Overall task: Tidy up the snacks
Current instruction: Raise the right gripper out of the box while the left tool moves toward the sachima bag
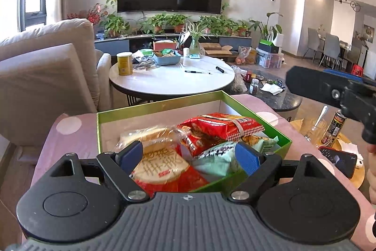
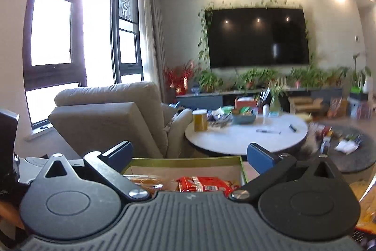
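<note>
1. Our left gripper hangs over the near edge of the green box. Its jaws are wide apart and hold nothing.
2. Our right gripper is up above the box, pointing across the room. Its jaws are apart and empty too.
3. The snacks sit inside the box: a round cracker pack near and left, a red bag farther right, a pale green pack near and right.
4. We think more snacks still need to go in. We should lay each flat in the bare far corner, not squash the crackers.
</note>
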The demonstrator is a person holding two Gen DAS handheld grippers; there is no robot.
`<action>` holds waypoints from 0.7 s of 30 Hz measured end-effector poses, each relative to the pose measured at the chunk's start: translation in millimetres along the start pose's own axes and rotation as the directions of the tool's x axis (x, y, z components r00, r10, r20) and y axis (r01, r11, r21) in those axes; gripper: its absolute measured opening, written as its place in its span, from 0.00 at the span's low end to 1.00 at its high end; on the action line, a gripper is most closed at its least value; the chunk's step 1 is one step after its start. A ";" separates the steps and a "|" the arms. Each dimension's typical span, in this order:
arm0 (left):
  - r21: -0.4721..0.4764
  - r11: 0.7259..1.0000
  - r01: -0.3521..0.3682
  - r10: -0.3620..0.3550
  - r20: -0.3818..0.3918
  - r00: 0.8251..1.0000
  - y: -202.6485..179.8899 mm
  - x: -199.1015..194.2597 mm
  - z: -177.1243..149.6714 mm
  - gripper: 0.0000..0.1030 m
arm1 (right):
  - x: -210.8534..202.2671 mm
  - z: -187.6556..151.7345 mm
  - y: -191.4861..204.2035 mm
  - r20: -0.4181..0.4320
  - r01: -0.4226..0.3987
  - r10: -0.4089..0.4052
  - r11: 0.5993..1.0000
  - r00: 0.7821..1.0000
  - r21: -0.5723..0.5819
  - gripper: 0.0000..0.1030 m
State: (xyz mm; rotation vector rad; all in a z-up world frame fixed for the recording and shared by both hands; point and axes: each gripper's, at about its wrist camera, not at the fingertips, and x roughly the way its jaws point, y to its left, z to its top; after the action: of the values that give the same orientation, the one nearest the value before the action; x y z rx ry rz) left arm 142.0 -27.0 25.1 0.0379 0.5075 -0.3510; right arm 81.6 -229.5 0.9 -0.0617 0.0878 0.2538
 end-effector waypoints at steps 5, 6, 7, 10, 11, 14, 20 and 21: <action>-0.019 1.000 -0.012 0.013 0.018 1.000 3.4 -21.6 -11.2 0.83 | -8.3 -3.3 5.4 -0.040 0.027 -0.027 1.000 0.999 -0.014 0.58; -0.022 1.000 -0.014 0.014 0.022 1.000 3.5 -26.0 -13.5 0.83 | -8.8 -5.2 5.6 -0.057 0.031 -0.031 1.000 0.998 -0.004 0.58; -0.022 1.000 -0.014 0.014 0.025 1.000 2.8 -30.8 -16.3 0.83 | -9.0 -7.0 5.6 -0.072 0.033 -0.032 0.999 0.997 0.002 0.58; -0.021 1.000 -0.021 0.021 0.040 0.999 3.5 -43.9 -23.0 0.84 | -9.9 -14.3 7.6 -0.108 0.052 -0.048 0.998 0.993 0.033 0.58; -0.021 0.999 -0.026 0.027 0.046 0.999 4.2 -48.5 -25.2 0.84 | -11.0 -16.3 6.8 -0.120 0.054 -0.048 0.997 0.992 0.047 0.58; -0.037 0.999 -0.038 0.040 0.060 0.997 9.0 -62.2 -31.6 0.86 | -13.8 -22.1 4.6 -0.146 0.066 -0.051 0.993 0.988 0.096 0.58; -0.088 0.993 -0.083 0.090 0.071 0.993 28.5 -84.4 -44.1 0.88 | -24.6 -31.7 9.3 -0.184 0.103 -0.079 0.987 0.980 0.125 0.58; -0.094 0.991 -0.093 0.100 0.070 0.993 31.9 -87.7 -46.7 0.88 | -27.8 -32.8 11.7 -0.188 0.103 -0.079 0.987 0.979 0.126 0.58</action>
State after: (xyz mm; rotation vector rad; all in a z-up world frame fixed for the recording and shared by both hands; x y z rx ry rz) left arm 59.3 36.7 24.9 -0.0383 0.4451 -0.2336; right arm 49.3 -227.5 -29.6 0.0457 0.2839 0.1493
